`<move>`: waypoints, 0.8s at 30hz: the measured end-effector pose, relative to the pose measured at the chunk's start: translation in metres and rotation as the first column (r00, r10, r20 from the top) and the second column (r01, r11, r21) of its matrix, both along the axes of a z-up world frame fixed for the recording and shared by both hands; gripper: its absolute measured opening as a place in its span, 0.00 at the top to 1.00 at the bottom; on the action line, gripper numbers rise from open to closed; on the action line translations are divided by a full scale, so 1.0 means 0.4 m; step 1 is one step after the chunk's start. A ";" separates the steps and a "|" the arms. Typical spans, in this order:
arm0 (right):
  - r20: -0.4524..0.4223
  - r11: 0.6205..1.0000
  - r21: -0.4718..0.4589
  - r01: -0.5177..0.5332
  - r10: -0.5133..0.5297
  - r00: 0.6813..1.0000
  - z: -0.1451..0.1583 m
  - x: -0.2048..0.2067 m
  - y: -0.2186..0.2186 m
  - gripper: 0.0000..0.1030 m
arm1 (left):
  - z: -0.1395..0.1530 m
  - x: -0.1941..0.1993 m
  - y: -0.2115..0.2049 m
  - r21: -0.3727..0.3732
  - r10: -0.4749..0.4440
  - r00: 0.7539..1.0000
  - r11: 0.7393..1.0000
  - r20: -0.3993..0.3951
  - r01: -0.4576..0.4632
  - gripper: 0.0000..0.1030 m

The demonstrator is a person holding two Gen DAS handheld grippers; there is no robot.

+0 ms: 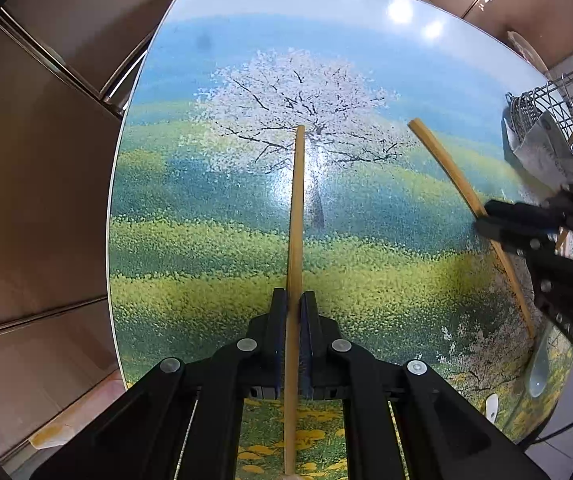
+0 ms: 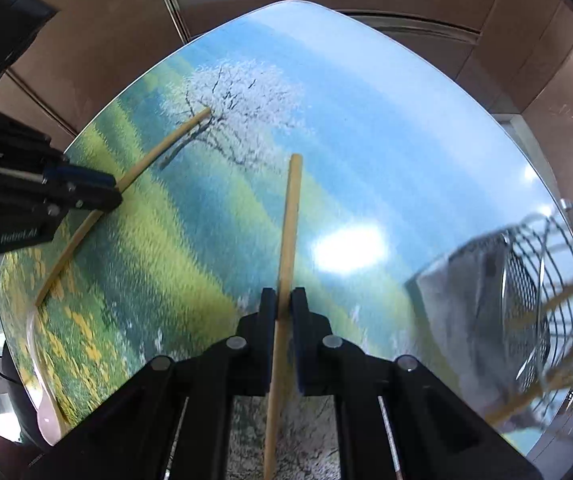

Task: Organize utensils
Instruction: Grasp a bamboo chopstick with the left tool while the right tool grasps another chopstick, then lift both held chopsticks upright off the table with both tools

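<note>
My left gripper (image 1: 294, 300) is shut on a wooden chopstick (image 1: 297, 208) that points forward above the table. My right gripper (image 2: 283, 298) is shut on a second wooden chopstick (image 2: 289, 224), also held above the table. In the left wrist view the right gripper (image 1: 482, 218) shows at the right with its chopstick (image 1: 446, 164). In the right wrist view the left gripper (image 2: 112, 196) shows at the left with its chopstick (image 2: 158, 148). A wire utensil basket (image 2: 534, 292) with several chopsticks in it stands at the right; it also shows in the left wrist view (image 1: 554, 100).
The table (image 1: 214, 240) has a glossy top printed with a blossoming tree and green fields. A clear spoon (image 1: 538, 368) lies near its right edge, with a white object (image 1: 491, 406) beside it. A grey cloth or bag (image 1: 542, 148) lies against the basket. Brown floor tiles surround the table.
</note>
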State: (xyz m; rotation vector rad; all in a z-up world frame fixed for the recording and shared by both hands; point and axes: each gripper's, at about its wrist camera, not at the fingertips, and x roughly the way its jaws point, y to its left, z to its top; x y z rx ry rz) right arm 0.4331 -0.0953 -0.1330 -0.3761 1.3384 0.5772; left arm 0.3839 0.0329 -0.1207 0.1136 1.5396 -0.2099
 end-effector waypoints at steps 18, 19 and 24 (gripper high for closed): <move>-0.082 0.987 -0.092 -0.130 0.123 0.989 -0.007 0.060 0.073 0.92 | -0.018 0.073 -0.036 0.004 -0.067 0.994 0.998 -0.084 0.068 0.93; -0.082 0.987 -0.092 -0.132 0.125 0.989 -0.009 0.038 0.074 0.92 | -0.018 0.076 -0.033 0.000 -0.066 0.994 0.998 -0.087 0.066 0.93; -0.066 0.984 -0.099 -0.150 0.144 0.987 -0.002 0.031 0.087 0.92 | -0.011 0.069 -0.011 0.008 -0.082 0.994 0.997 -0.073 0.082 0.94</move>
